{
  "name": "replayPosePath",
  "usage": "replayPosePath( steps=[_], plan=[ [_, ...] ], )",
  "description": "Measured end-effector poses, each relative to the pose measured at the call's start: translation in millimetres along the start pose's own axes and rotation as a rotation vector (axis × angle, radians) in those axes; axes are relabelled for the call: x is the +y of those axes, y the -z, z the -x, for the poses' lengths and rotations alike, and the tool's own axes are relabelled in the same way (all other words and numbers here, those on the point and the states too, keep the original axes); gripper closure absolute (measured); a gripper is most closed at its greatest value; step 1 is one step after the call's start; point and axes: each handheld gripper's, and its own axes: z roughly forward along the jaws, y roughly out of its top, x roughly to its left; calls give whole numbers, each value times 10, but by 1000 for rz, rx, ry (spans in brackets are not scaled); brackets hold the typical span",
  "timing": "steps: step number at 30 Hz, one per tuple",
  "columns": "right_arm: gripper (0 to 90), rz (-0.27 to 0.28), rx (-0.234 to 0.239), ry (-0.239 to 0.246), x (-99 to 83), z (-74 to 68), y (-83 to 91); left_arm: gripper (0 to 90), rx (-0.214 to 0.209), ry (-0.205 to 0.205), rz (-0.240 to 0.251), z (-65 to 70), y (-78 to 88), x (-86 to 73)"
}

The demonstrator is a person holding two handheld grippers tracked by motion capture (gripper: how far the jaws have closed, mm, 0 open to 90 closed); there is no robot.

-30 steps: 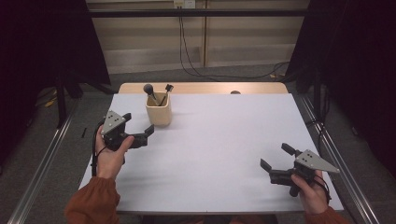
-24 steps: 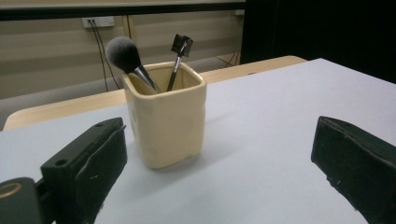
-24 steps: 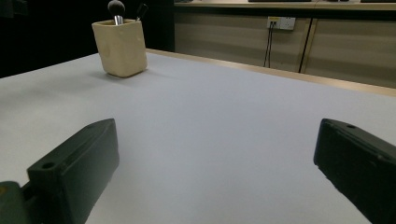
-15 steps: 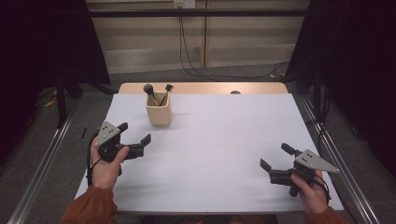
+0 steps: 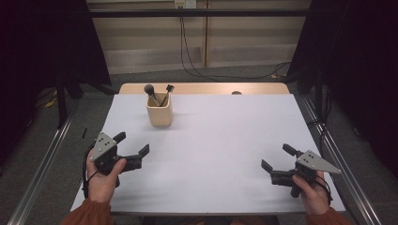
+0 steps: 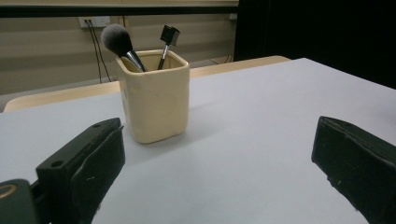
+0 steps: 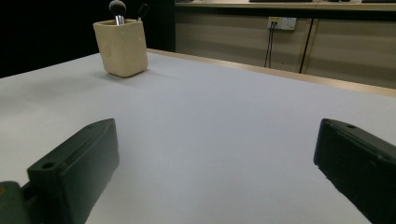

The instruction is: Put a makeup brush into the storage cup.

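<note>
1. The left gripper (image 5: 132, 149) rests low over the table (image 5: 225, 140) at its left near side, jaws spread wide with nothing between them. In the left gripper view the two black jaws stand far apart, with bare white table between.

2. The right gripper (image 5: 276, 165) sits at the right near side, also wide open and empty. It is well apart from everything else.

3. Ahead of the left gripper, a little to the left of the line between its jaws, stands the cup (image 6: 154, 95). It is a cream, square-sided holder, upright on the table and near but not touching the jaws. From the right gripper it lies far off, across the table and to the left (image 7: 121, 47).

4. Inside the cup, leaning against its back rim, are two makeup brushes: a big fluffy brush (image 6: 117, 39) with a grey head, and beside it a thin brush (image 6: 168, 35) with a small dark square head. Both heads stick up above the rim.

5. The work in hand looks to be around the cup and its brushes, and the left gripper is the nearer tool.

6. To do it well, I would come in level and slow, keep the jaws wide until the cup or a brush handle sits squarely between them, then close gently. The cup looks light and could tip or slide if bumped on one side.
</note>
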Motion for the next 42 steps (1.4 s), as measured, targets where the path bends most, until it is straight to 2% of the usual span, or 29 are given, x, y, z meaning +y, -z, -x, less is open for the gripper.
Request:
replayPosePath(
  steps=[12, 15, 18, 22, 29, 31, 33, 42],
  plan=[
    [0, -3, 1, -1, 0, -4, 4, 26, 19, 10, -25, 27, 164, -157],
    [0, -2, 0, 0, 1, -4, 6, 26, 22, 1, -21, 49, 213, -198],
    [0, -1, -1, 2, 2, -2, 7, 30, 50, -2, -2, 63, 277, -232],
    [0, -5, -8, -1, -2, 7, 6, 27, 39, 10, 1, 71, 327, -273],
    [0, -1, -5, -2, 7, 4, 19, 24, 46, 49, 2, 102, 394, -309],
    [0, -1, -2, 1, 5, 13, 10, 24, 48, 19, -7, 125, 396, -310],
    [0, -4, 1, 1, 6, 24, -9, 22, 41, 30, -6, 117, 384, -316],
    [0, -16, 23, 3, 1, 18, -53, 22, 33, 21, -16, 105, 370, -325]
  ],
)
